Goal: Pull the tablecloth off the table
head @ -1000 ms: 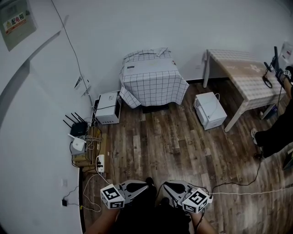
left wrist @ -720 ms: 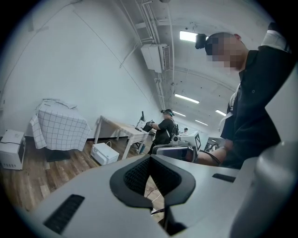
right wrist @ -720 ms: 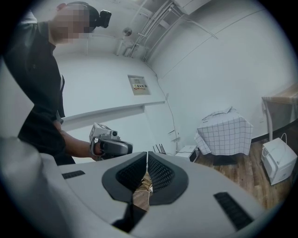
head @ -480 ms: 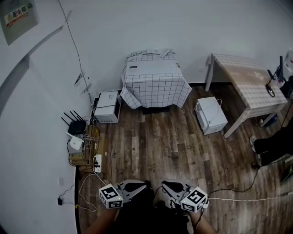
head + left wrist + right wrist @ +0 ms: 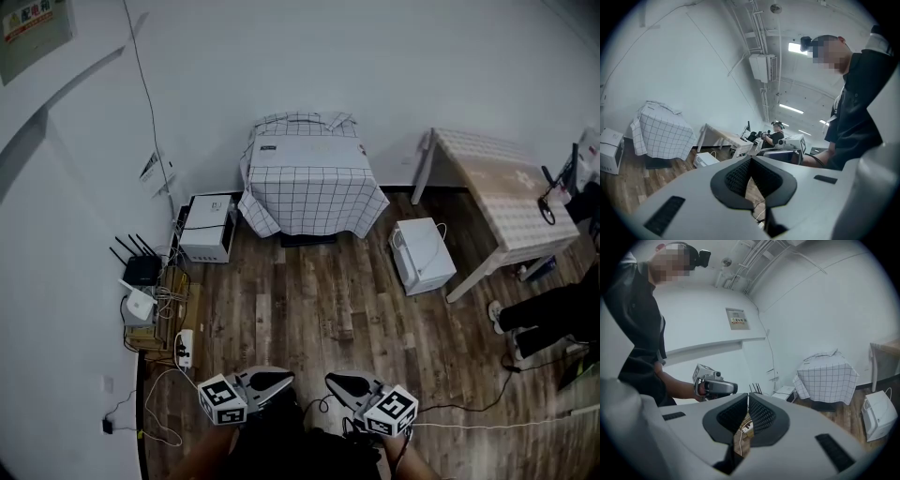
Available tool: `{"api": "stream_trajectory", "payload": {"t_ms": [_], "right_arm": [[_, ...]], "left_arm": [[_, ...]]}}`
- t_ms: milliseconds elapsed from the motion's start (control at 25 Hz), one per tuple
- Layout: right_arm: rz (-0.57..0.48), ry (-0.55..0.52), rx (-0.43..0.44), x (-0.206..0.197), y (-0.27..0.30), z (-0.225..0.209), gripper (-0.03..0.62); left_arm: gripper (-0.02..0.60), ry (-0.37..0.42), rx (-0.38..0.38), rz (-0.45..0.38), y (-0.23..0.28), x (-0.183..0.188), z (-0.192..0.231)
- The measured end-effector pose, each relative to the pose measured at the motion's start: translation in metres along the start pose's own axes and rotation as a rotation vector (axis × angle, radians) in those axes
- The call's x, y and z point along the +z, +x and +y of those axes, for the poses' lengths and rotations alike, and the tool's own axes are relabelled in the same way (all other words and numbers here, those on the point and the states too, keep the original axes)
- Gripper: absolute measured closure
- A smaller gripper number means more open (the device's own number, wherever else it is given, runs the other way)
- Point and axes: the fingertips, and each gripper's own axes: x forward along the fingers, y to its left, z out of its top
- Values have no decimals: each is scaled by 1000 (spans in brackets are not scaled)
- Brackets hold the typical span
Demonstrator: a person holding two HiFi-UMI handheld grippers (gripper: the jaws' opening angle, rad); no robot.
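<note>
**Both tools closed, cloth on its table**

My left tool (image 5: 279, 380) and right tool (image 5: 339, 382) are both pinched together with nothing between them, low over the wooden floor (image 5: 309, 300). The checked tablecloth (image 5: 309, 183) covers the tabletop at the floor's far edge, draping over its front and side edges, well apart from me.

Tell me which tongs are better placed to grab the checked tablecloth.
Neither clearly: left tongs and right tongs are both shut, empty, and about equally far from the checked tablecloth straight ahead.
</note>
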Motion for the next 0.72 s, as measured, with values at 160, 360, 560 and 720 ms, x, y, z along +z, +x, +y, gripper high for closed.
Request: {"api": "stream_trajectory", "payload": {"t_ms": [160,360,560,720], "right_arm": [[4,-16,-18,26,30,-19,571],[14,-38,-33,52,68,-39,571],[12,-34,-63,73,105,-57,571],[16,-32,-77,76,127,-73,571]], "left_arm": [[572,-1,-14,-21,-3,23,36],[572,9,-40,-35,-9,49,75],[572,2,-52,-37,-23,64,115],[572,0,-65,-24,-28,68,144]]}}
